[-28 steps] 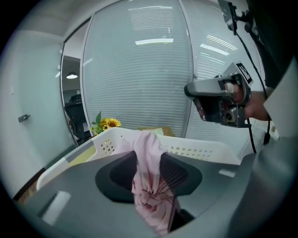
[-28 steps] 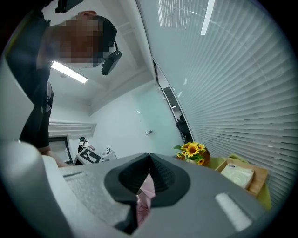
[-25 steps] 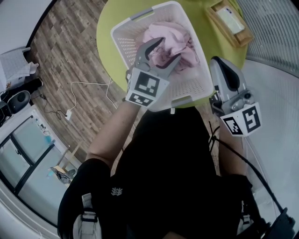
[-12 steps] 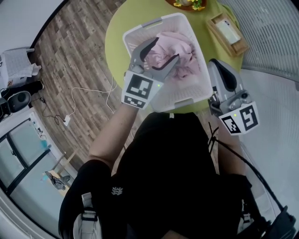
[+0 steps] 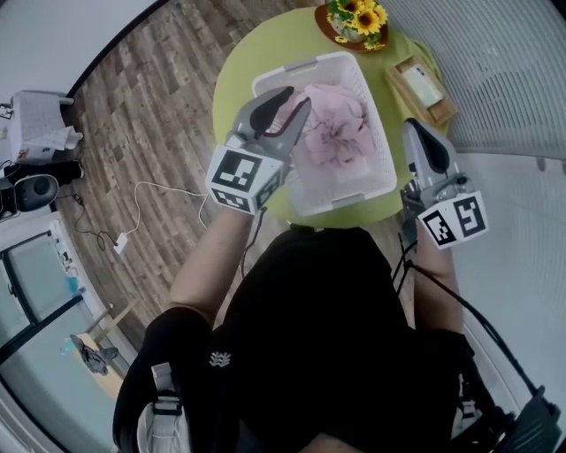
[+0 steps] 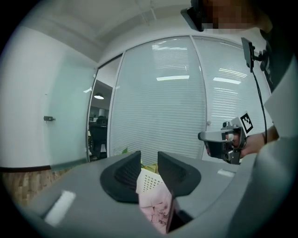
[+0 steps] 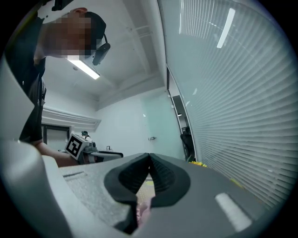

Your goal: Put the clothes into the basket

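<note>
A white laundry basket (image 5: 355, 188) stands on the round green table (image 5: 232, 84), with pink clothes (image 5: 334, 133) heaped inside. My left gripper (image 5: 298, 97) hovers over the basket's left rim, its jaws closing with a narrow gap and nothing between them. In the left gripper view the pink clothes (image 6: 156, 207) and basket (image 6: 150, 180) show below the left gripper (image 6: 149, 159). My right gripper (image 5: 414, 126) is held just right of the basket, shut and empty; in the right gripper view the right gripper (image 7: 149, 157) has its tips touching.
A pot of sunflowers (image 5: 356, 18) sits at the table's far edge. Right of the basket lies a wooden tray (image 5: 422, 84) with a box in it. A white cable (image 5: 159, 190) runs over the wood floor on the left, near a speaker (image 5: 35, 188).
My left gripper has drawn back from over the clothes to the basket's left rim and its jaws have narrowed. The right gripper has hardly moved.
</note>
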Demonstrator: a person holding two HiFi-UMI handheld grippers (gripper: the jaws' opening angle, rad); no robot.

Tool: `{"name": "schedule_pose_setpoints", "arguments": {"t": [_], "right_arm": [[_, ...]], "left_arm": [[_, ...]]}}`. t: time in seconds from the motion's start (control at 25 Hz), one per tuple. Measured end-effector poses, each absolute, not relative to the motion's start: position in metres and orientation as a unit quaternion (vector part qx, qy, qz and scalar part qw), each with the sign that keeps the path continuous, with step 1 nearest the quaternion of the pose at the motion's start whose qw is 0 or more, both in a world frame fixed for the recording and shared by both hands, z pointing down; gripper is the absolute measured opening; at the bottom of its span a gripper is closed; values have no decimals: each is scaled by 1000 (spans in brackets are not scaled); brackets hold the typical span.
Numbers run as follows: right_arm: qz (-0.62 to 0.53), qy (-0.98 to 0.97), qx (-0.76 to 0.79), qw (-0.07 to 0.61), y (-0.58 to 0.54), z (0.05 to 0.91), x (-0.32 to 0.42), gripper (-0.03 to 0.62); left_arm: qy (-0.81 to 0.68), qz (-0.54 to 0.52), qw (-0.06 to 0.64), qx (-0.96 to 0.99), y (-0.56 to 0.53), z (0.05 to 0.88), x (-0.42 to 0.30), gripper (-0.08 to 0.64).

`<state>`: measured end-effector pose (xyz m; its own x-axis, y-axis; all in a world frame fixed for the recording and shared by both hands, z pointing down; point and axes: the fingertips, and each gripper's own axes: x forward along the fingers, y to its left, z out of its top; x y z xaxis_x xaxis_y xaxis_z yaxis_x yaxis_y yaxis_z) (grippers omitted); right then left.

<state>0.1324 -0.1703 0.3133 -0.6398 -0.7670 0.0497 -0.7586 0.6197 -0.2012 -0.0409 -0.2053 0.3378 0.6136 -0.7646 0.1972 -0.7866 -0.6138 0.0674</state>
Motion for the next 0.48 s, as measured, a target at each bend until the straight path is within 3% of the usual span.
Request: {"name": "schedule_pose_setpoints", "arguments": {"t": [0.48], "right_arm": [[-68,899,-433,11,-155,296,138,2]], "left_arm": [[-528,8,36,848,-173,273,-113,16]]}}
